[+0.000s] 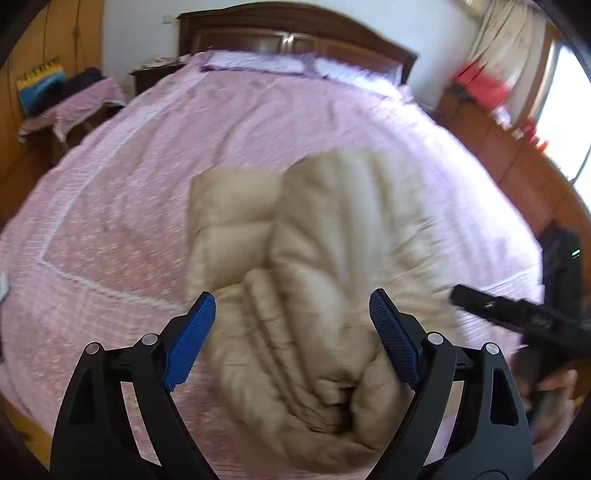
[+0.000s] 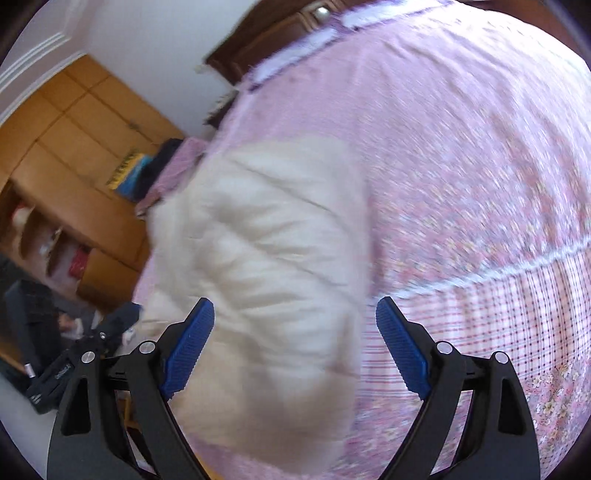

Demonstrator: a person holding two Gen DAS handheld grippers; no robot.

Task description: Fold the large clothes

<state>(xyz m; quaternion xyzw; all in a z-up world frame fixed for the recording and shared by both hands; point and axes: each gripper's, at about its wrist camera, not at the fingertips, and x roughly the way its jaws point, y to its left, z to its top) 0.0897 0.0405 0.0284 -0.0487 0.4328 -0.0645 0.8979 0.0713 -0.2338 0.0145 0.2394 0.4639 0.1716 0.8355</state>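
Home bedroom, pink-quilted bed [image 1: 155,155] w/ headboard [image 1: 295,33], prob. wardrobe [image 2: 85,122]

Broad stretches of the pink bedspread [image 1: 122,206] lie bare to the left of the beige padded jacket [image 1: 314,258] and beyond it toward the pillows [image 1: 258,62]. The headboard [image 1: 295,33] closes the far end; a draped side table [image 1: 85,99] stands off the left edge.

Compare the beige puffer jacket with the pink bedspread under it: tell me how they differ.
The beige puffer jacket is plain, while the pink bedspread is patterned with small flowers and white trim lines. The jacket is puffy, quilted and bunched into folds; the bedspread lies flat and spread out. The jacket covers only part of the bed near the open left gripper; the bedspread runs to the pillows. Both are soft fabric.
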